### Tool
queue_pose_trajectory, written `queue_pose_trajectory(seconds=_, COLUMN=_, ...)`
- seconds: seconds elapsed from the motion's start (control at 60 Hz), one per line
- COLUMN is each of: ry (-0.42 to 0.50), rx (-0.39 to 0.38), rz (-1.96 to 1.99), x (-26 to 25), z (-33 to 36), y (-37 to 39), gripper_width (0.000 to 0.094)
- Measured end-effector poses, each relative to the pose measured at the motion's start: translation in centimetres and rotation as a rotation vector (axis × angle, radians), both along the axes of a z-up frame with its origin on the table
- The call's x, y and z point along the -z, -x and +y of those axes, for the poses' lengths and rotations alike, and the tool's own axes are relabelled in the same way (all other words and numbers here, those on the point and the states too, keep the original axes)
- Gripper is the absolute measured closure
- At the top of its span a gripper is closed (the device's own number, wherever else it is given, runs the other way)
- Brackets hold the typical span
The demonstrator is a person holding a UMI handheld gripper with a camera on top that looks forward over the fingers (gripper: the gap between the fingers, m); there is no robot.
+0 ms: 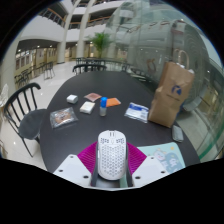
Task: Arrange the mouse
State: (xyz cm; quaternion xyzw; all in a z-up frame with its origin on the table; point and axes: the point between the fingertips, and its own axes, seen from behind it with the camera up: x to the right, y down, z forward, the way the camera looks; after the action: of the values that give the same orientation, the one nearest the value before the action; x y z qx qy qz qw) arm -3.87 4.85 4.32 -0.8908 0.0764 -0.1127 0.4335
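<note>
- While a black chair stands left of the dark table, packets lie left of the white mouse.
- Pressed between the pink pads, the perforated mouse sits clamped in the gripper at the table's near edge.
- Beyond the mouse, a small can stands mid-table.
- Right of the mouse, a brown paper bag stands upright.

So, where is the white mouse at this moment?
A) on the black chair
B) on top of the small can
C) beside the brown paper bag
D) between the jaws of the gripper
D: the white mouse sits between the two pink pads of the gripper, which press on its sides, well in front of the paper bag.
</note>
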Motion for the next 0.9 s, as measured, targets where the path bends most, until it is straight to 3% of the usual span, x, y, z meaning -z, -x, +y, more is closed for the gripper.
queue_pose_trajectory(seconds=0.1, ry=-0.045, rx=0.087, rz=-0.013, x=-2.7, z=-4.7, y=-5.7, gripper_width=0.0532)
queue_pose_trajectory(seconds=0.233, ry=0.017, rx=0.159, rz=-0.005, x=-0.5, z=-9.7, y=-12.4, gripper_width=0.0534)
queue_pose_trajectory(seconds=0.4, ry=0.096, rx=0.144, rz=0.112, x=5.8, z=-11.3, y=-14.3, gripper_width=0.0534)
queue_pose_trajectory(seconds=0.45, ry=0.054, rx=0.135, rz=0.113, x=5.8, z=-10.7, y=-14.5, gripper_width=0.0525)
queue_pose_trajectory(seconds=0.517, ry=0.058, rx=0.13, rz=0.091, x=5.9, z=-11.0, y=-14.2, gripper_width=0.0444)
queue_pose_trajectory(seconds=0.6, ry=0.067, rx=0.187, rz=0.084, x=5.8, z=-11.5, y=-14.6, gripper_width=0.0343)
queue_pose_trajectory(seconds=0.717, ry=0.122, rx=0.246, rz=0.018, x=4.8, z=-14.1, y=-14.6, gripper_width=0.0103)
queue_pose_trajectory(seconds=0.8, ry=0.09, rx=0.27, rz=0.009, x=3.0, z=-16.0, y=-13.0, gripper_width=0.0079)
queue_pose_trajectory(seconds=0.9, ry=0.02, rx=0.246, rz=0.066, x=0.6, z=-17.7, y=-9.1, gripper_width=0.0087)
